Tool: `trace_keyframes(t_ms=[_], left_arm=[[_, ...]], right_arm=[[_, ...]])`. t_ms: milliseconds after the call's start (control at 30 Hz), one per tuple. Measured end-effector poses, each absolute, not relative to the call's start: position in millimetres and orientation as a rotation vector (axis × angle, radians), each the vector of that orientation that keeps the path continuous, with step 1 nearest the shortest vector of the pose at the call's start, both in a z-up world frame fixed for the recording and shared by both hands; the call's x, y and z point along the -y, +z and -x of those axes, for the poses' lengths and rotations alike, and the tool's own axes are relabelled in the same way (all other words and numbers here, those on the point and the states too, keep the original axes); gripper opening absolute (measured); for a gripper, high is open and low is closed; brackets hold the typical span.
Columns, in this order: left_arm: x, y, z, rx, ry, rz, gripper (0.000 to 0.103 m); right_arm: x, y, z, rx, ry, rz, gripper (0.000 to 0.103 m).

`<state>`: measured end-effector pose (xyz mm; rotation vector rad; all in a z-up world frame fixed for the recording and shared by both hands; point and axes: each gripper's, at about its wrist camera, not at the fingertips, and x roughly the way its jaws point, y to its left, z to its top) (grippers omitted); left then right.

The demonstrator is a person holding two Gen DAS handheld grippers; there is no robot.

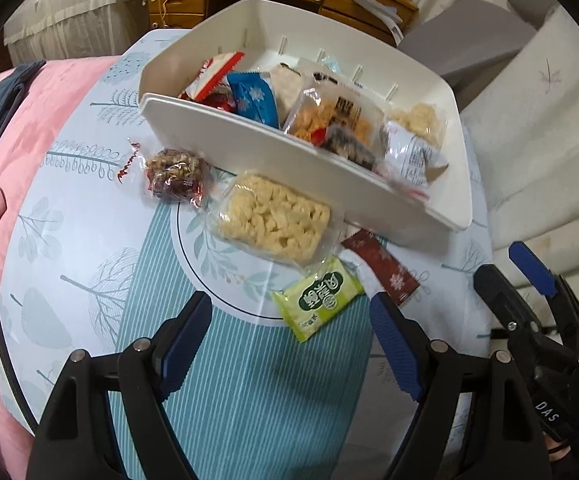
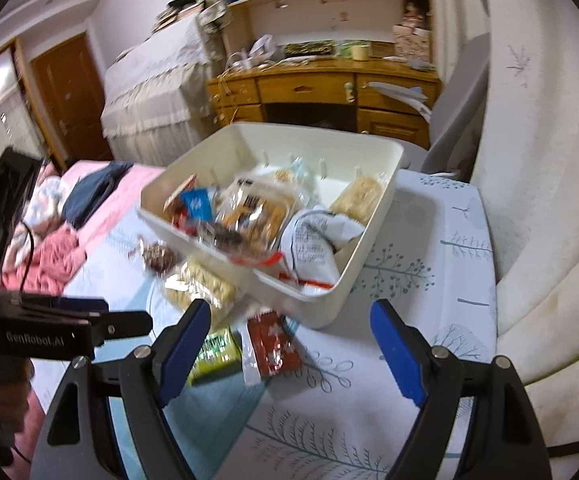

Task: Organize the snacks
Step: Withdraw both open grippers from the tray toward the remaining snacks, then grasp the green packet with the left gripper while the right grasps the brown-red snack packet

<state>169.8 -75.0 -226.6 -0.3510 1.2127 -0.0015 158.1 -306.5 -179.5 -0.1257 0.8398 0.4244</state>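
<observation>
Sitting on the tree-patterned blue and white tablecloth (image 1: 69, 216), the white rectangular plastic bin (image 1: 289, 176) already holds a jumble of wrapped snacks, while four more lie outside its near wall, probably awaiting collection. These are a clear-wrapped pale puffed-rice bar (image 1: 273, 220), a clear-wrapped brown nut cluster (image 1: 175, 178), a green foil sachet (image 1: 317, 300) and a dark red snowflake-printed packet (image 1: 381, 266). The left gripper (image 1: 289, 320) hovers wide open and empty over the green sachet. The right gripper (image 2: 289, 328) is likewise spread wide, holding nothing. Only the left view shows the loose items sharply; the right view is blurred, though it reveals the bin's far interior wall.
</observation>
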Motion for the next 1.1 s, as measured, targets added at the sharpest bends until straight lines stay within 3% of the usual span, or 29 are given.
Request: trace_keyframes(t_ms=[367, 567, 833, 1100], left_arm=[[93.8, -255.1, -189.9, -1.258, -0.140, 0.200, 0.080], [110.8, -272.7, -204.2, -1.312, -0.220, 0.111, 0.080], [128.0, -293.9, -219.5, -1.365, -0.266, 0.036, 0.075], [134.7, -305.1, -228.9, -1.383, -0.285, 0.012, 0.060]], right_arm=[[295.4, -222.9, -157.1, -0.847, 0.526, 0.293, 0.082], [291.5, -240.9, -159.0, -0.865, 0.582, 0.365, 0.077], [289.3, -261.8, -159.3, -0.903, 0.626, 0.419, 0.068], [284.5, -272.8, -165.8, -0.924, 0.665, 0.430, 0.056]])
